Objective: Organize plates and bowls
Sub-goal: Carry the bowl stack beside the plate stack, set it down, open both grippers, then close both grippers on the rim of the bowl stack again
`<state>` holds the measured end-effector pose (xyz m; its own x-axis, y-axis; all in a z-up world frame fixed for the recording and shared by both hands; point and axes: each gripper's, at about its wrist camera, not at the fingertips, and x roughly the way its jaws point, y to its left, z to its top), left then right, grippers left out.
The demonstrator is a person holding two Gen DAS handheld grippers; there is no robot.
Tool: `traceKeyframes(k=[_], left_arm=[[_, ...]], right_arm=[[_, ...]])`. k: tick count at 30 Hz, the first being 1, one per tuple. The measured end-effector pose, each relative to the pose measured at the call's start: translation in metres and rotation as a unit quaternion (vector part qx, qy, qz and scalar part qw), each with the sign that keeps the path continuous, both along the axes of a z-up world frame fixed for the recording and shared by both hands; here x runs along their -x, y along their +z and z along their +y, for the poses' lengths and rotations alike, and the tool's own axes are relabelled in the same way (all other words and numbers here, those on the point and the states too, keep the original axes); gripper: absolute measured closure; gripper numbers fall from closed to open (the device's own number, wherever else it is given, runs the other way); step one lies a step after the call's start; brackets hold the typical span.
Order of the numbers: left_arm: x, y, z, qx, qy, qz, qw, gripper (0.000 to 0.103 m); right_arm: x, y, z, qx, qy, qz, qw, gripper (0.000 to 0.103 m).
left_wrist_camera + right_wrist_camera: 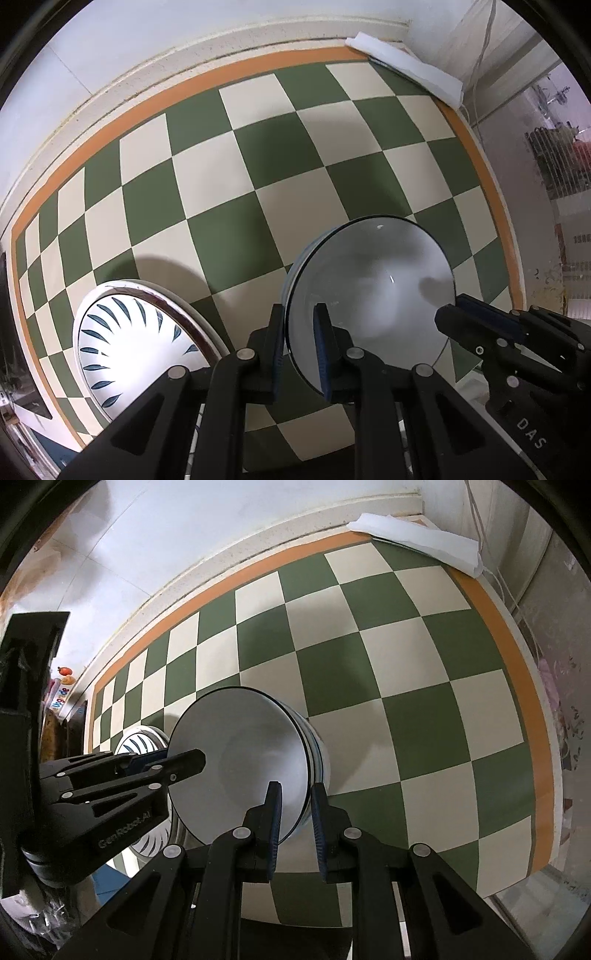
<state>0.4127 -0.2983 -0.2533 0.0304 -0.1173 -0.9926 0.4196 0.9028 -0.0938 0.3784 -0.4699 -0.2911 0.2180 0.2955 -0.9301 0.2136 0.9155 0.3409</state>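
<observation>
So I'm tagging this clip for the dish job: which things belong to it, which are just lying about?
Belongs:
- white bowl, rim gripped by left gripper and right gripper
- patterned plate

Lying about:
- folded white cloth
- checkered mat

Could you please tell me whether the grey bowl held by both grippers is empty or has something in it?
Empty: the grey bowl shows only a bare, smooth inside in both wrist views.

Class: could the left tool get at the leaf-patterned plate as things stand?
Probably not yet: the left tool is shut on the rim of the grey bowl. The plate beside it lies uncovered.
</observation>
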Motion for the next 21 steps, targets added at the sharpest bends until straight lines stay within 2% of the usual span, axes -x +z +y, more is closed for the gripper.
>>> traceKeyframes(k=[7, 9, 11, 13, 15, 16, 17, 18, 19, 21], left_arm=[[0.021, 0.040, 0.008, 0.022, -0.010, -0.039, 0.9990, 0.089], [0.030, 0.056, 0.012, 0.029, -0.014, -0.056, 0.9979, 0.087], [0.038, 0.072, 0.017, 0.038, -0.018, -0.072, 0.9965, 0.082], [0.045, 0.088, 0.022, 0.047, -0.023, -0.087, 0.9948, 0.079], [0.050, 0.101, 0.026, 0.054, -0.025, -0.099, 0.9933, 0.068], [0.052, 0.107, 0.028, 0.058, -0.025, -0.103, 0.9927, 0.066], [0.053, 0.112, 0.031, 0.062, -0.024, -0.107, 0.9921, 0.059], [0.055, 0.117, 0.032, 0.064, -0.025, -0.111, 0.9915, 0.044], [0.058, 0.122, 0.034, 0.066, -0.026, -0.116, 0.9907, 0.036], [0.062, 0.133, 0.039, 0.064, -0.028, -0.135, 0.9885, 0.023]], right_arm=[[0.016, 0.032, 0.003, 0.022, -0.003, -0.035, 0.999, 0.082], [0.026, 0.047, 0.004, 0.030, -0.006, -0.048, 0.998, 0.072], [0.035, 0.062, 0.006, 0.039, -0.007, -0.064, 0.997, 0.046], [0.045, 0.076, 0.009, 0.048, -0.007, -0.077, 0.996, 0.030], [0.054, 0.087, 0.011, 0.058, -0.007, -0.088, 0.994, 0.023], [0.059, 0.093, 0.012, 0.062, -0.008, -0.094, 0.994, 0.021], [0.063, 0.098, 0.013, 0.063, -0.010, -0.100, 0.993, 0.017], [0.068, 0.102, 0.013, 0.064, -0.012, -0.103, 0.993, 0.014], [0.072, 0.106, 0.014, 0.068, -0.016, -0.104, 0.992, 0.008], [0.080, 0.115, 0.013, 0.069, -0.026, -0.109, 0.991, 0.004]])
